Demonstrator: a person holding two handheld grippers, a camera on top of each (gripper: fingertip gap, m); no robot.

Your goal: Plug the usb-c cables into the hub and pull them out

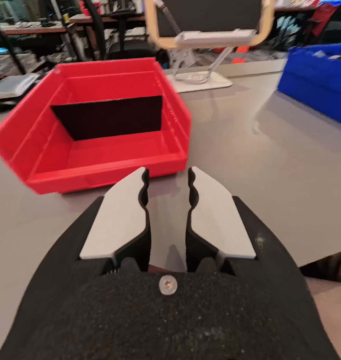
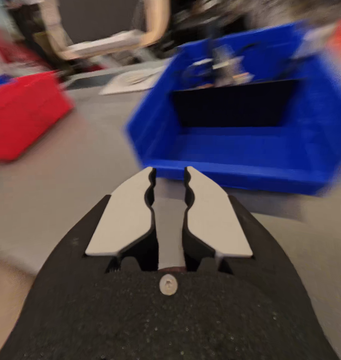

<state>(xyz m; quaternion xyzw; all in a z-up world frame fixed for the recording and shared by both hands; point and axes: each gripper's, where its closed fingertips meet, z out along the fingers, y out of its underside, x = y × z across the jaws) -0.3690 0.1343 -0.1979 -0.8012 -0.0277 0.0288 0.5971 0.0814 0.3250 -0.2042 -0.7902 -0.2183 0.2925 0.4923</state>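
Can't make out the usb-c cables or the hub for sure in either view. The only candidate is a jumble of small stuff [image 2: 220, 66] in the back section of the blue bin [image 2: 243, 175], behind its black divider [image 2: 236, 103], and it's way too blurred to tell what any of it is. The front section of that bin looks bare.

The right gripper [image 2: 169, 169] points at the blue bin's front lip, with its fingers [image 2: 130, 210] a moderate gap apart and nothing between them, just grey tabletop [image 2: 78, 194] showing through. The whole right wrist view is smeared.

The left gripper [image 1: 168, 169] is parted a bit wider, also holding nothing. It faces the near right corner of a red bin [image 1: 107, 171], which has its own black divider [image 1: 109, 116] standing across the middle, and the front section looks bare.

The two bins sit well apart on the tabletop, red to the left and blue to the right. Behind them there's a white stand [image 1: 202, 79] with a flat base holding up a pale slab, plus cluttered desks and chairs farther back.
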